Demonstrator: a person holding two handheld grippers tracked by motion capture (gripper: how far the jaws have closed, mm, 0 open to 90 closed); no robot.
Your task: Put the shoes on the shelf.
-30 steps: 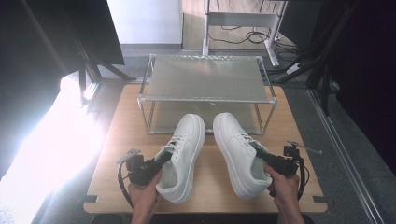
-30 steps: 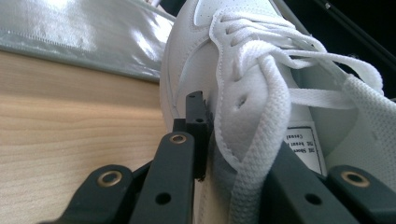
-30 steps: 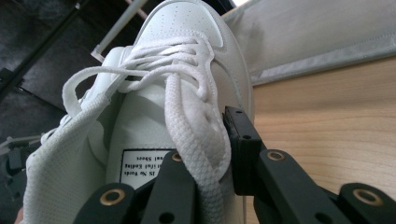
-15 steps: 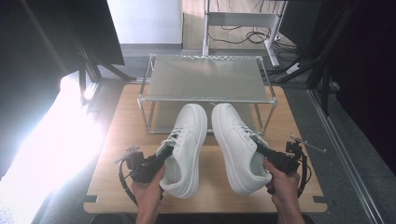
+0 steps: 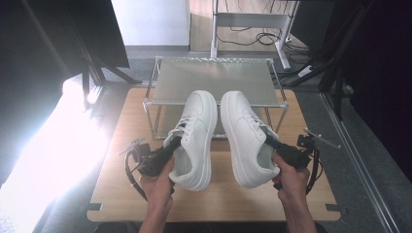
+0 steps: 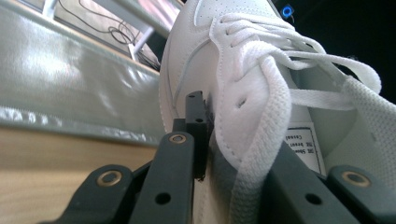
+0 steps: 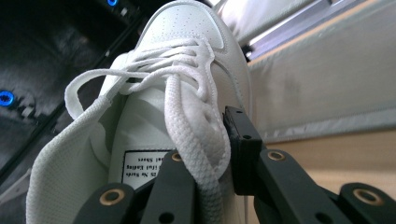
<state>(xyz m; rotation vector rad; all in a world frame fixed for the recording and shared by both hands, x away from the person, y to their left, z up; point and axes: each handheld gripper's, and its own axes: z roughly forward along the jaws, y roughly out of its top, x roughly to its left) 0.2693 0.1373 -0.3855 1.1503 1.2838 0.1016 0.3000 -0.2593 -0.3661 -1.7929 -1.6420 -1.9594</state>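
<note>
Above the middle of the counter point(image 5: 116, 194), two white shoes are held side by side, toes pointing toward the far edge and reaching over the front of the wire shelf point(image 5: 214, 80) that stands at the back of it. The left hand-held gripper point(image 5: 167, 149) pinches the left shoe point(image 5: 197, 138) at the outer side of its opening, one jaw outside the leather and one inside by the tongue. The right hand-held gripper point(image 5: 273, 143) pinches the right shoe point(image 5: 245, 136) the same way on its outer side. The heels seem to be lifted clear of the wood, though the high view leaves that unsure. The left hand point(image 5: 158, 182) and right hand point(image 5: 290, 178) sit near the front edge.
</note>
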